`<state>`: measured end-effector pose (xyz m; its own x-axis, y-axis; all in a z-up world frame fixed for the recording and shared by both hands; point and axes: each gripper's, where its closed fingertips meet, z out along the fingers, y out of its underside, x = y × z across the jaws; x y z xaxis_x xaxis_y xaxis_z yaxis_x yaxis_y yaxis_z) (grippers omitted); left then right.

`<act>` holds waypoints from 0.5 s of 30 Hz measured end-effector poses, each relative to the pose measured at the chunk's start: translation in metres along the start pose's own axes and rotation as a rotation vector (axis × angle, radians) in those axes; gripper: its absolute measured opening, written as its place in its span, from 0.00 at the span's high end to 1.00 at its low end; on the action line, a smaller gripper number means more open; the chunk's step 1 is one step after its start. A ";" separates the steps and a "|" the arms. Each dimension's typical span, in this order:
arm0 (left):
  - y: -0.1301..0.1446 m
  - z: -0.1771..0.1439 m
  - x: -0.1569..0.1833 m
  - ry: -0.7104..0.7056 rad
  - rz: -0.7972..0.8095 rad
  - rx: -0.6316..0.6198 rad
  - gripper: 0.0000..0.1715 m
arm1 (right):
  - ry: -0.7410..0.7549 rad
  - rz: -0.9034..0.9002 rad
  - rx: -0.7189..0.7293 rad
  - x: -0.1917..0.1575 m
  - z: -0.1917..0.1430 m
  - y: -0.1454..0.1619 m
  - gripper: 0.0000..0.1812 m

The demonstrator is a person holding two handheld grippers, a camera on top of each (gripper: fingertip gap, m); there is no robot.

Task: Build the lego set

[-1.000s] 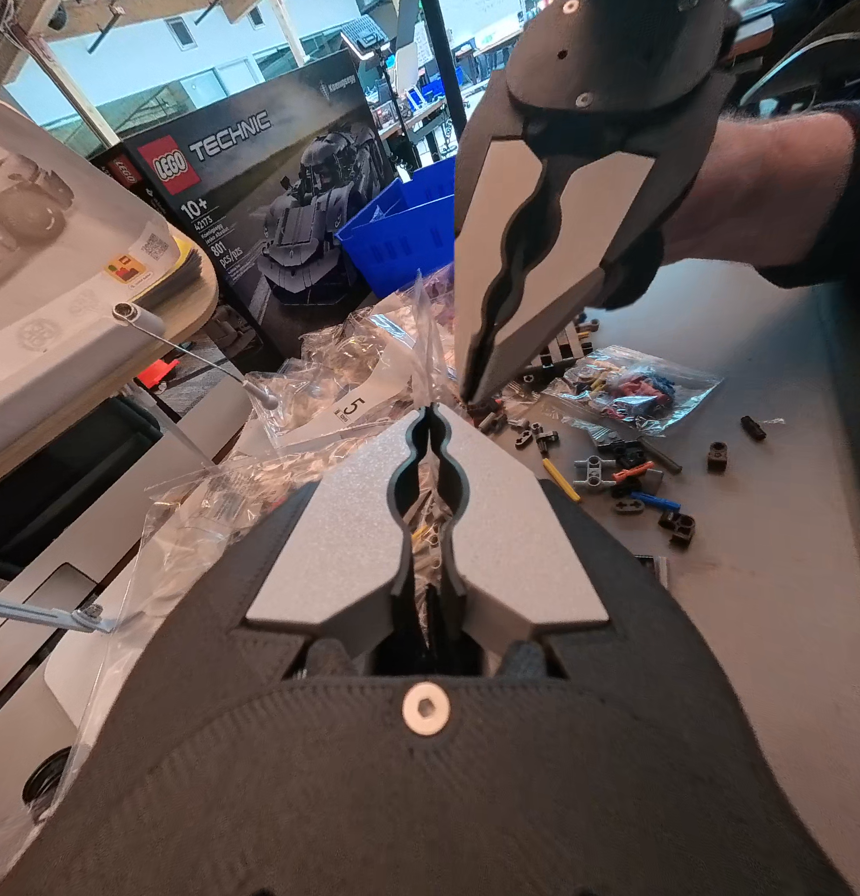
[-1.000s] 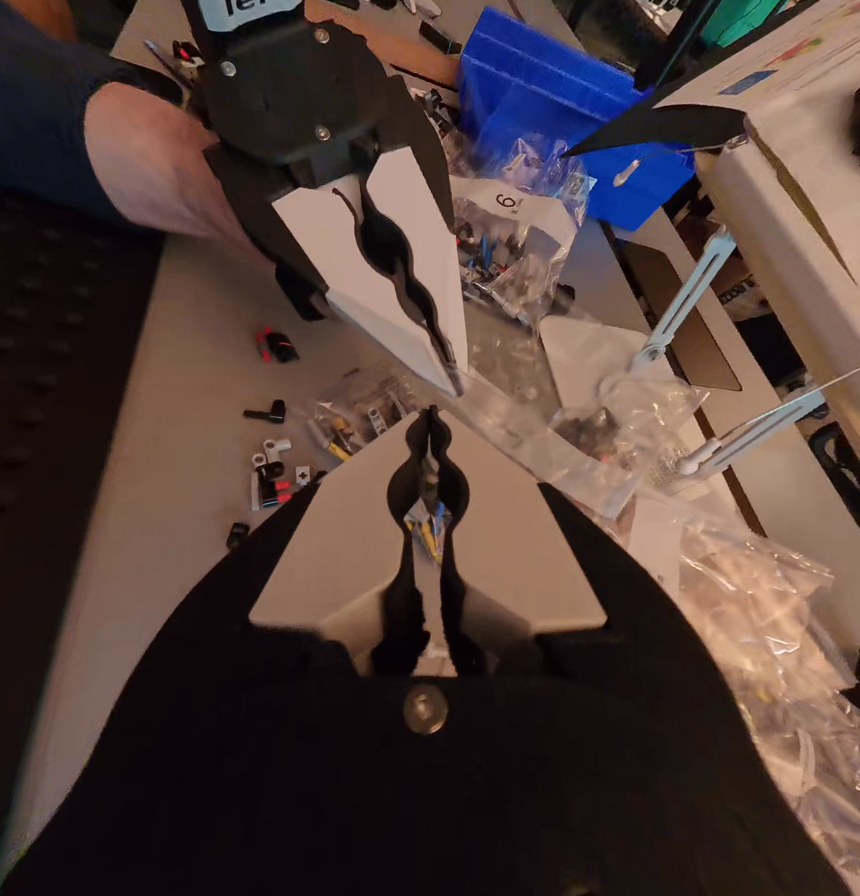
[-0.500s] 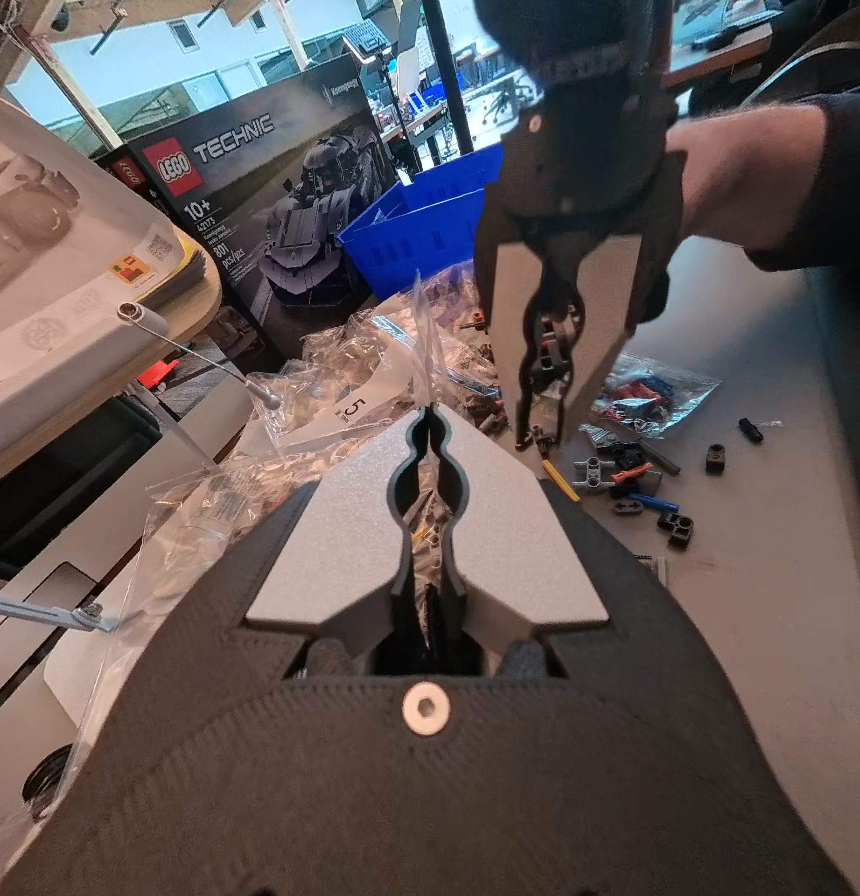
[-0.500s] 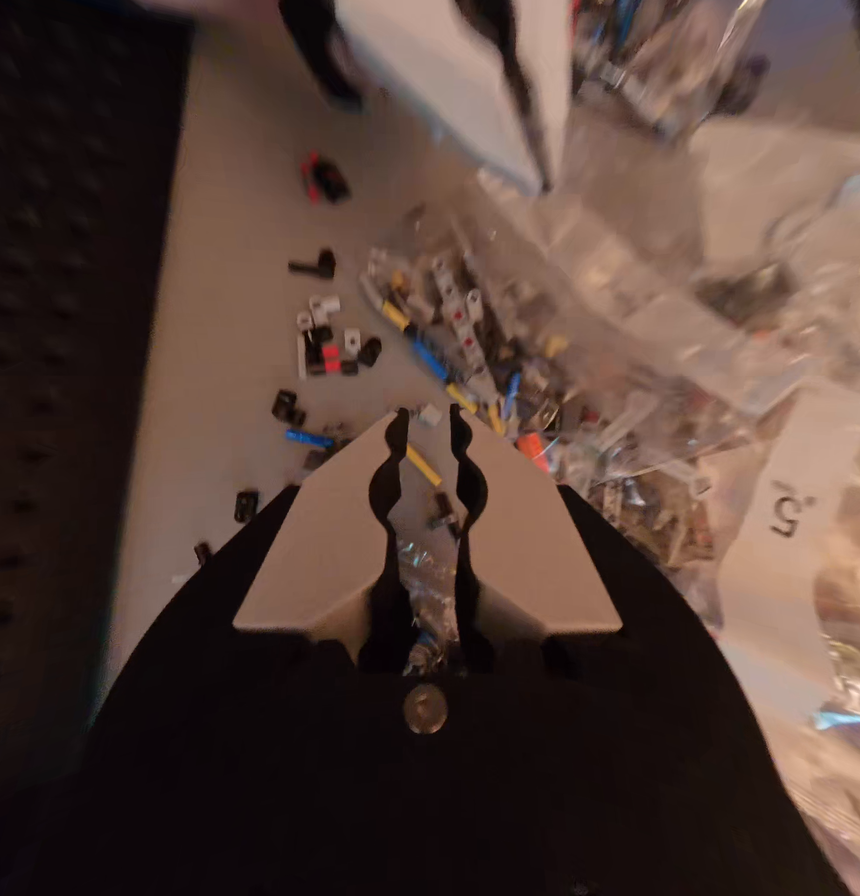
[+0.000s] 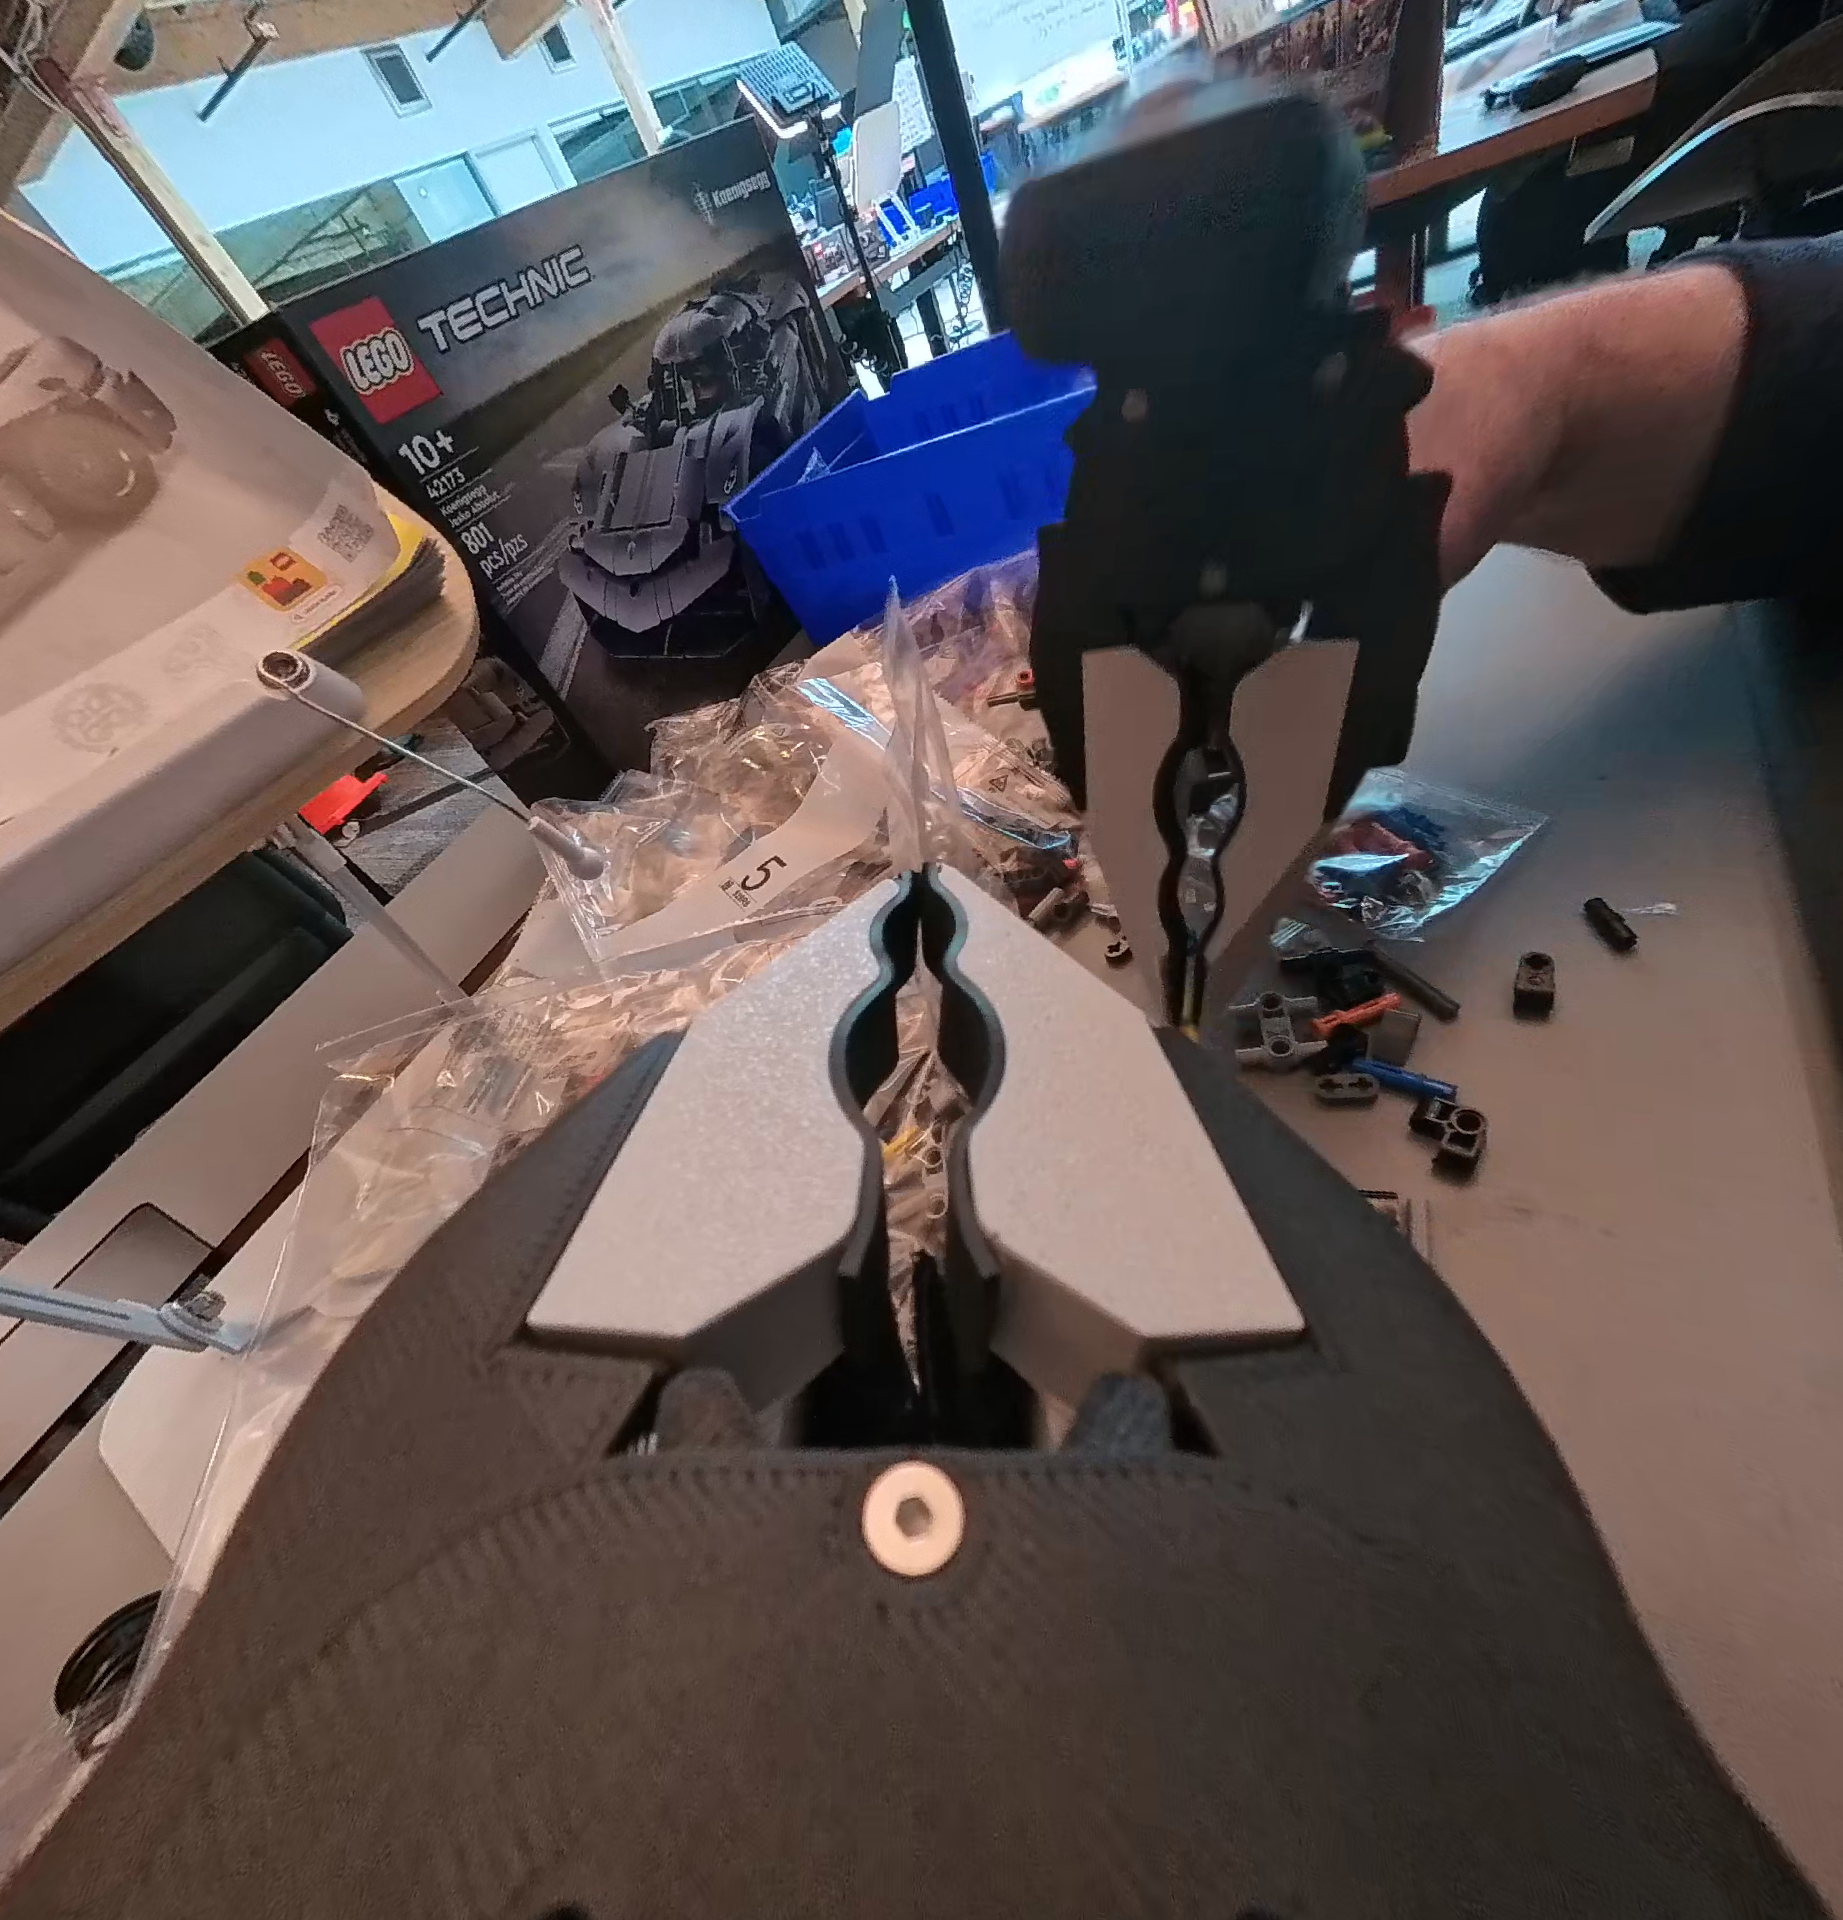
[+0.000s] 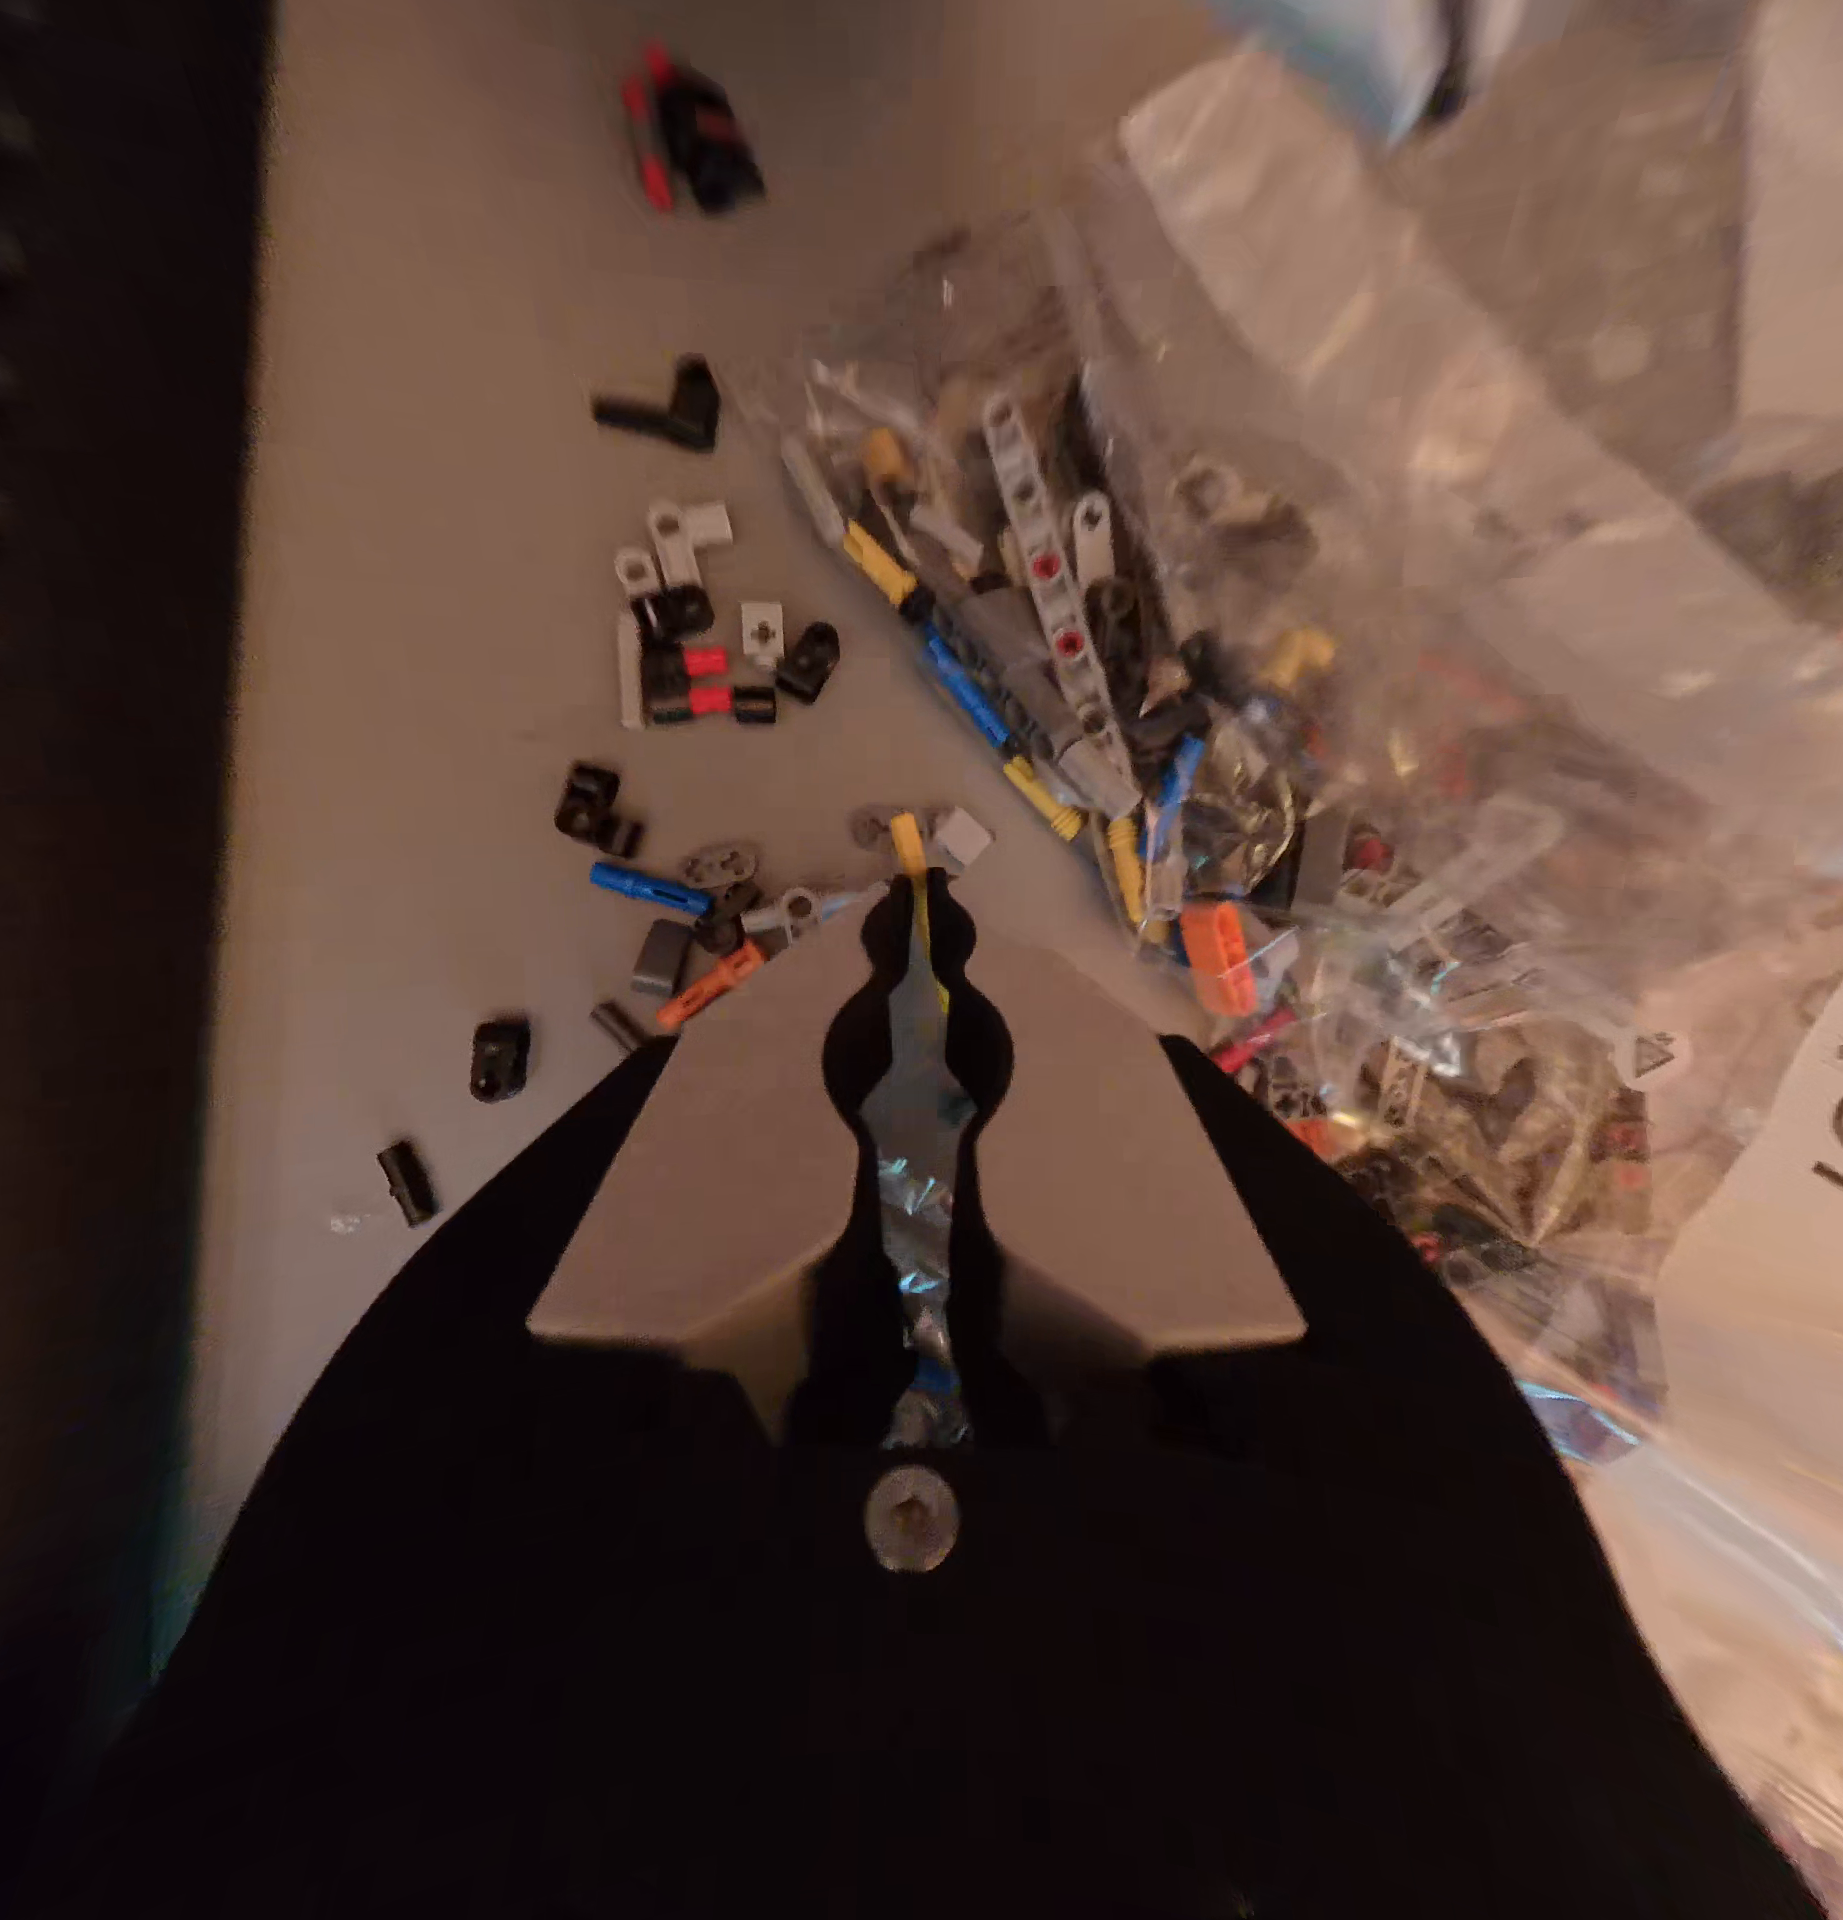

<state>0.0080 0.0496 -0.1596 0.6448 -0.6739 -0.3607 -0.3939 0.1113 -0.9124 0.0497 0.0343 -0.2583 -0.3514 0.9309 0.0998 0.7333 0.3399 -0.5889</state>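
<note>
a second ago our right gripper (image 6: 919,883) was up beside the left one, and half a second ago its two fingers stood apart over the loose bits. now it has come down to the grey table (image 6: 408,582) and its fingers have closed on a thin yellow pin (image 6: 909,840). the pin pokes out past the tips. its long way runs along the fingers, and the free end points away from us toward a little white block (image 6: 965,837), which sits just beside it.

in the left view the right gripper (image 5: 1177,987) points nearly straight down, and a hand (image 5: 1561,436) holds it from the right. before, it leaned more.

our left gripper (image 5: 919,878) has not moved. its fingers are pressed together on the thin edge of a clear bag (image 5: 912,717), and the edge sticks up past the tips.

more clear bags of parts (image 6: 1156,665) lie to the right of the pin. small black, blue, red and orange pieces (image 6: 688,665) lie loose on its left. a blue bin (image 5: 927,478) and the set's dark box (image 5: 584,436) stand behind the bags
</note>
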 end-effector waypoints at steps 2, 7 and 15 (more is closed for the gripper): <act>-0.001 0.000 0.000 0.000 -0.001 0.001 1.00 | 0.030 -0.011 0.127 0.002 -0.016 -0.023 1.00; -0.001 0.001 0.001 0.006 -0.010 0.004 1.00 | 0.224 -0.052 0.392 0.022 -0.054 -0.073 1.00; -0.002 0.000 -0.002 0.010 -0.053 0.020 1.00 | 0.325 -0.070 0.441 0.037 -0.044 -0.085 1.00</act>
<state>0.0077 0.0507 -0.1570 0.6576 -0.6867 -0.3099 -0.3460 0.0901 -0.9339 -0.0004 0.0461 -0.1692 -0.1416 0.9251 0.3524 0.3763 0.3796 -0.8452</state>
